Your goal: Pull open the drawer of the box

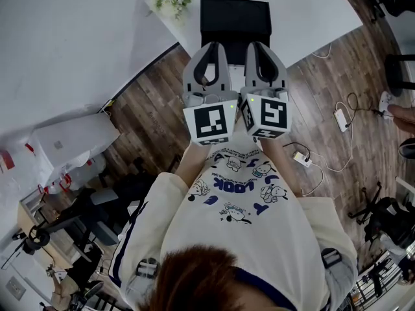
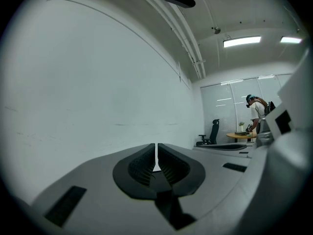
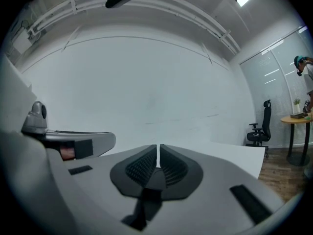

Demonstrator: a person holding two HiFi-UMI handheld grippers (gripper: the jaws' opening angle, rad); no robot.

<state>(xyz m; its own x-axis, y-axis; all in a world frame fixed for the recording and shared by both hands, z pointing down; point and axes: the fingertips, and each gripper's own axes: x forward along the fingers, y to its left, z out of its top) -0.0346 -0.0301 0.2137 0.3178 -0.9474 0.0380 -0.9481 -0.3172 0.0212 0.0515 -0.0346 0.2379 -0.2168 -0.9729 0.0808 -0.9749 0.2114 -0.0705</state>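
Before the black box (image 1: 234,19), left gripper (image 2: 156,156) and right gripper (image 3: 158,156) hover side by side, clenched, empty.

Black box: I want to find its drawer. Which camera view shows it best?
The head view: the black box lies on the white table, seen from above. Neither gripper view shows it; both face a white wall.

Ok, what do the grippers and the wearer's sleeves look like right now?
The left gripper and right gripper match: rounded pale grey shells, each carrying a white cube with black square markers and a small green light. Their tongs have black ribbed pads. The person wears a cream short-sleeved shirt with blue cartoon prints and a dark stripe along the left sleeve.
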